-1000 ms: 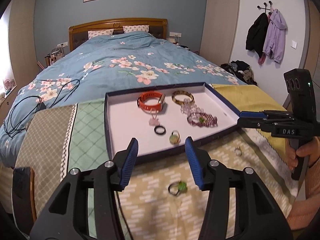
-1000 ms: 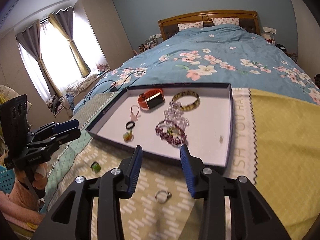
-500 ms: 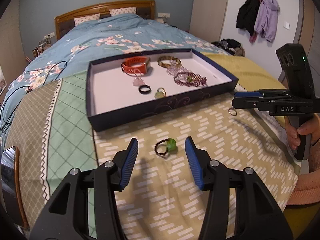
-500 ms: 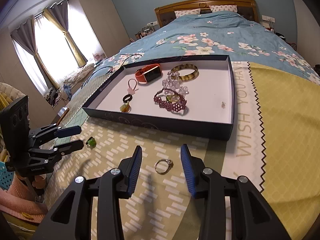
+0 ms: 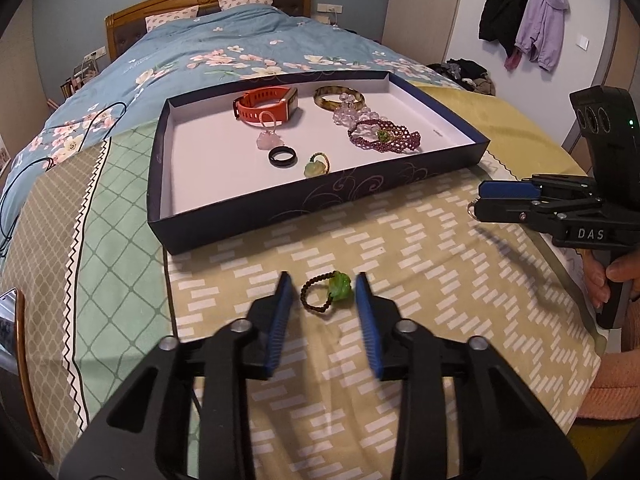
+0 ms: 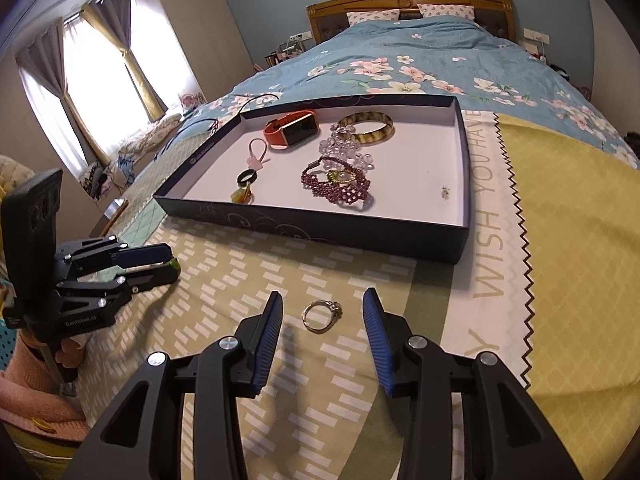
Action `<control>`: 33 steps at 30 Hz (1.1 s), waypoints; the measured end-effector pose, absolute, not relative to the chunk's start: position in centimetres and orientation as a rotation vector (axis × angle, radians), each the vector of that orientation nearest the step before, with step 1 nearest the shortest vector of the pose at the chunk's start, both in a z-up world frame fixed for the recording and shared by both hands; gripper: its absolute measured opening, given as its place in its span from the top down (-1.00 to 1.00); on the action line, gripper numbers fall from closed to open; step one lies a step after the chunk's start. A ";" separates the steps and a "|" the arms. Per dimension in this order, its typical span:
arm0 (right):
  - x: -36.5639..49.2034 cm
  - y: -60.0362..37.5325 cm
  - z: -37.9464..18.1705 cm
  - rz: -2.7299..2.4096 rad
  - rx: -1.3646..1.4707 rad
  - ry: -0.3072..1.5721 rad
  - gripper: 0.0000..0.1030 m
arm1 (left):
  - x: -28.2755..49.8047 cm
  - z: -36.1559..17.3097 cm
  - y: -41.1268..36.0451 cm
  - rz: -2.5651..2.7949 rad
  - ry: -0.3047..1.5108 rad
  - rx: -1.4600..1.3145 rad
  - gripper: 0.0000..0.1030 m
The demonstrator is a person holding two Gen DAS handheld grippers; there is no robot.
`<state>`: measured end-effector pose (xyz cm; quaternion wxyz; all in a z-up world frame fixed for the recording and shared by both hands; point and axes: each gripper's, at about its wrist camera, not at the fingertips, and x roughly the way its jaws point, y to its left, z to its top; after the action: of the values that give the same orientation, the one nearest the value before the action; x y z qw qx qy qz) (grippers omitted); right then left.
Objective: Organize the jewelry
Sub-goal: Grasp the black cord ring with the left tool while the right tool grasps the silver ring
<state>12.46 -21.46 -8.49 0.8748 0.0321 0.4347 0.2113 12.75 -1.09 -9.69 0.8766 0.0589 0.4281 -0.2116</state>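
My right gripper (image 5: 476, 202) carries "DAS" in white letters on its black body, at the right edge of the left wrist view. My left gripper (image 6: 170, 258), low on the left in the right wrist view, bears small pale lettering that I cannot read for sure. The white cloth strip (image 6: 490, 216), right of centre there, reads "WISH YOU HAVE".

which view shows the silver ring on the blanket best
The right wrist view: the silver ring lies in plain sight on the blanket, between the open fingers of the right gripper. In the left wrist view only a sliver of it peeks out at that gripper's fingertips.
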 end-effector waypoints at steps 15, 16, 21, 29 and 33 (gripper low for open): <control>12.6 -21.5 -8.7 0.402 0.046 0.917 0.67 | 12.4 -9.6 -1.4 -0.450 0.893 0.109 0.51; 12.6 -21.5 -8.7 0.398 0.037 0.917 0.71 | 12.4 -9.6 -1.4 -0.450 0.893 0.109 0.51; 12.6 -21.1 -8.7 0.377 -0.014 0.916 0.88 | 12.4 -9.6 -1.4 -0.448 0.892 0.110 0.52; 12.6 -21.8 -8.4 0.396 0.032 0.893 0.92 | 12.2 -9.4 -1.2 -0.434 0.880 0.110 0.55; 12.3 -22.0 -8.1 0.416 0.064 0.875 0.92 | 12.1 -9.2 -1.3 -0.432 0.873 0.102 0.55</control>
<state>12.30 -22.03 -8.07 0.8844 0.0305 0.4207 0.1998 12.12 -1.25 -9.17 0.8825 0.0489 0.4193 -0.2075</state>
